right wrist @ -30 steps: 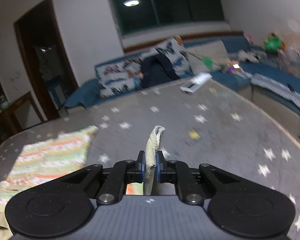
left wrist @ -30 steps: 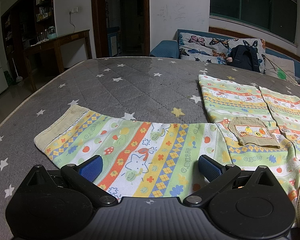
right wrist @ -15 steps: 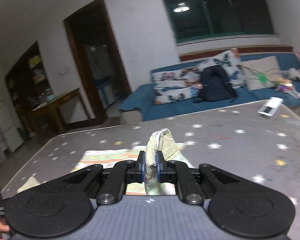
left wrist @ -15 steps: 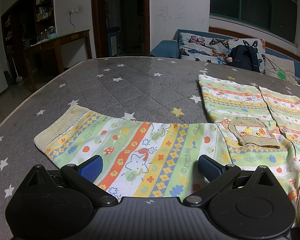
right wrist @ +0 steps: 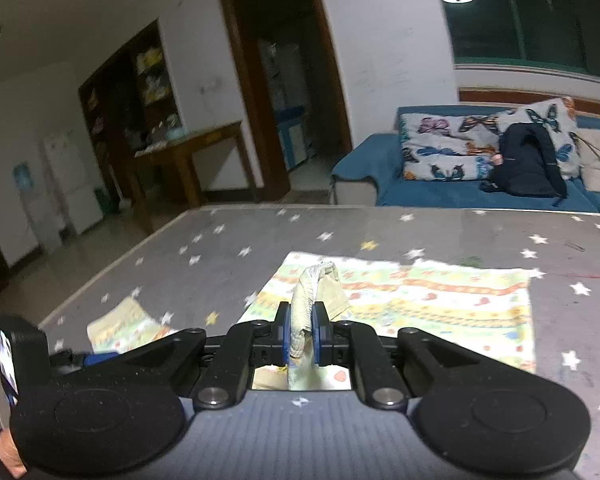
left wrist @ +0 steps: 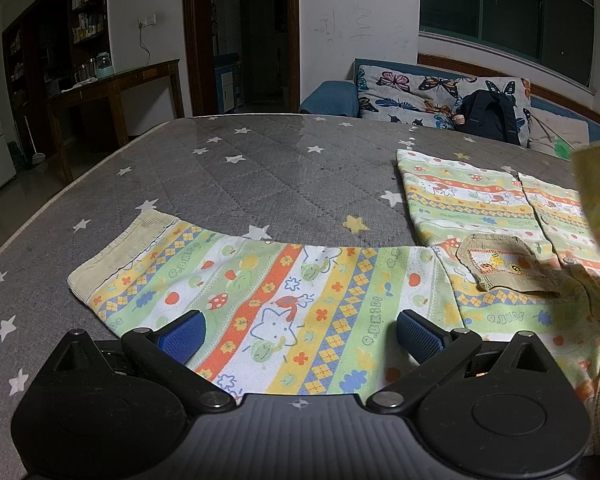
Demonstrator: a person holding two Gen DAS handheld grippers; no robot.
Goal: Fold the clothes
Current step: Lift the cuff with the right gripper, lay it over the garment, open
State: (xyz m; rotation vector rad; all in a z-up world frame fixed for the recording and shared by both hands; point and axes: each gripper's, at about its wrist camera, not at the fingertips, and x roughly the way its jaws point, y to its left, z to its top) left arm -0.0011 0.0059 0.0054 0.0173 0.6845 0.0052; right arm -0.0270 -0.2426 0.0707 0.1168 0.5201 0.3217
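From my left wrist camera I see the left gripper [left wrist: 298, 334] released, its blue pads spread wide with nothing pinched, hanging just above the patterned shirt [left wrist: 284, 300] laid flat on the star-printed mattress [left wrist: 228, 176]. One sleeve runs out ahead and left of it, ending at a cream ribbed cuff [left wrist: 118, 246]; the shirt's body lies ahead to the right, with a tan pocket [left wrist: 504, 266] sewn on it. At the right edge of this view a blurred yellow-green piece of fabric hangs in the air, and I cannot tell from here what holds it.

The right wrist camera answers that: the right gripper [right wrist: 302, 338] is clenched on a bunched fold of the shirt's fabric [right wrist: 306, 312], which stands up between the pads, lifted off the mattress. Beyond it the shirt's body lies spread flat. Down at this view's left the other gripper's blue pad [right wrist: 100, 358] shows, with the far sleeve just past it. The sofa [right wrist: 384, 184] and backpack [right wrist: 528, 164] sit well beyond the mattress.
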